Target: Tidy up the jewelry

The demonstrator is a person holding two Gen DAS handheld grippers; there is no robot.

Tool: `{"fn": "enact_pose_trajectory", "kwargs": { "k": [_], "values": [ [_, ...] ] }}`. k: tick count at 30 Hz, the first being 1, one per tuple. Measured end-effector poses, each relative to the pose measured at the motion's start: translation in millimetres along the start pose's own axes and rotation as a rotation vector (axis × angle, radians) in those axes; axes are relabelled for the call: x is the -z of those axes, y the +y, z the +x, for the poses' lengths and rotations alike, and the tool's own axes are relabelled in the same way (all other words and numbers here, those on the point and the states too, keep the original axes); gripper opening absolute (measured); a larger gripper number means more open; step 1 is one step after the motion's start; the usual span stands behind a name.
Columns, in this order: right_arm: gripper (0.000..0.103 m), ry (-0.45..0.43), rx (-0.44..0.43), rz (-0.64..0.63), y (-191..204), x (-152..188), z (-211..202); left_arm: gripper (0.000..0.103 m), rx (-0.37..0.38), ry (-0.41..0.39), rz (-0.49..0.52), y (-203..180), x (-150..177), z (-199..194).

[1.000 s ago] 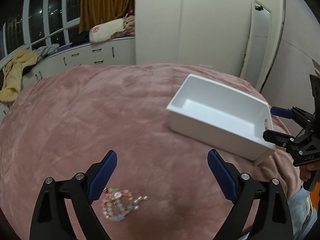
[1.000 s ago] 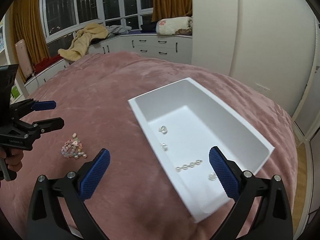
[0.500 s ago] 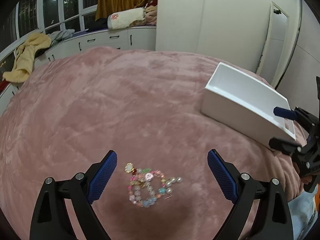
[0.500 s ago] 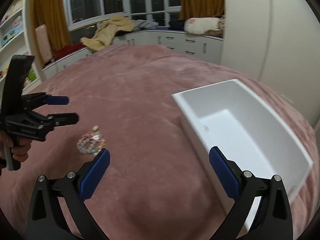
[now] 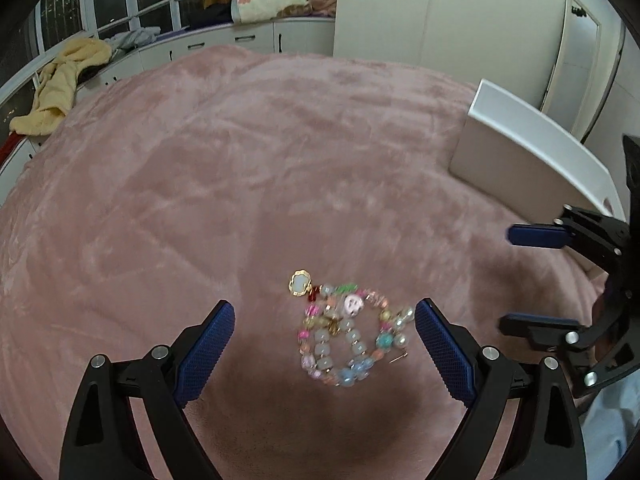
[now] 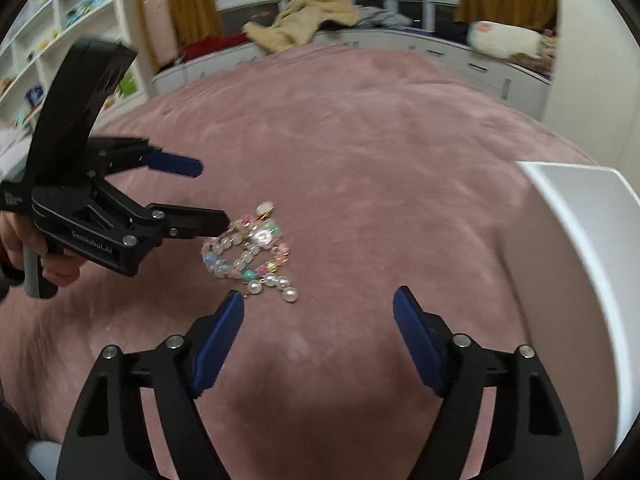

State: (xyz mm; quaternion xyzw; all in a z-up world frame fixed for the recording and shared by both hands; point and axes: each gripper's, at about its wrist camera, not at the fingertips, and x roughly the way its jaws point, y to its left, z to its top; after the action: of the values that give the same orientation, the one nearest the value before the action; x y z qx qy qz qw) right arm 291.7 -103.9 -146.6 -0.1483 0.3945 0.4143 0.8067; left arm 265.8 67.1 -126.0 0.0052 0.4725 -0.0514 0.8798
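A tangle of coloured bead and pearl bracelets with a gold-rimmed charm lies on the pink plush bedspread. My left gripper hovers low over it, open, its blue pads to either side of the pile and apart from it. In the right wrist view its lower fingertip sits at the edge of the bracelets. My right gripper comes in from the other side; its jaws are closing with nothing between them, and the pearls lie just ahead of them. It also shows as the right gripper.
A white rectangular box stands on the bedspread to the right, its wall close beside my right gripper. A hand holds the left tool. A yellow towel and a pillow lie on the window bench behind.
Both grippers have come down and closer to the bracelet pile, which now lies between the left fingers. The white box has slid to the right edge of both views. The right jaws have narrowed.
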Motion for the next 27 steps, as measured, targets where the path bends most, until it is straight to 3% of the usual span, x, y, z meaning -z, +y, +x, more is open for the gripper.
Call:
{"fn": "enact_pose_trajectory", "kwargs": {
  "k": [3, 5, 10, 13, 16, 17, 18, 27],
  "values": [
    [0.060, 0.032, -0.010, -0.053, 10.3, -2.0, 19.7, 0.093, 0.007, 0.018, -0.002, 2.9, 4.5, 10.2],
    [0.057, 0.044, -0.008, -0.076, 15.0, -2.0, 31.1, 0.092, 0.010, 0.029, -0.009, 4.9, 7.1, 16.7],
    [0.041, 0.051, -0.035, -0.114, 24.5, 2.1, 52.5, 0.080, 0.015, 0.058, -0.004, 6.0, 9.4, 31.2],
    [0.028, 0.096, -0.005, -0.127, 28.4, 6.1, 67.9, 0.066, 0.022, 0.076, 0.006, 5.2, 9.2, 38.2],
    [0.012, 0.107, -0.028, -0.113, 30.4, 11.0, 70.7, 0.042, 0.048, 0.096, 0.000, 6.6, 10.8, 42.1],
    [0.012, 0.108, -0.028, -0.107, 30.3, 11.3, 69.5, 0.029, 0.052, 0.103, 0.000, 7.1, 11.7, 43.5],
    [0.012, 0.108, -0.025, -0.104, 30.3, 12.3, 68.2, 0.025, 0.057, 0.108, -0.001, 7.5, 12.8, 44.3],
    [0.012, 0.098, -0.017, -0.034, 21.0, 20.4, 47.6, 0.018, 0.082, 0.080, -0.027, 8.3, 16.0, 32.4]
  ]
}}
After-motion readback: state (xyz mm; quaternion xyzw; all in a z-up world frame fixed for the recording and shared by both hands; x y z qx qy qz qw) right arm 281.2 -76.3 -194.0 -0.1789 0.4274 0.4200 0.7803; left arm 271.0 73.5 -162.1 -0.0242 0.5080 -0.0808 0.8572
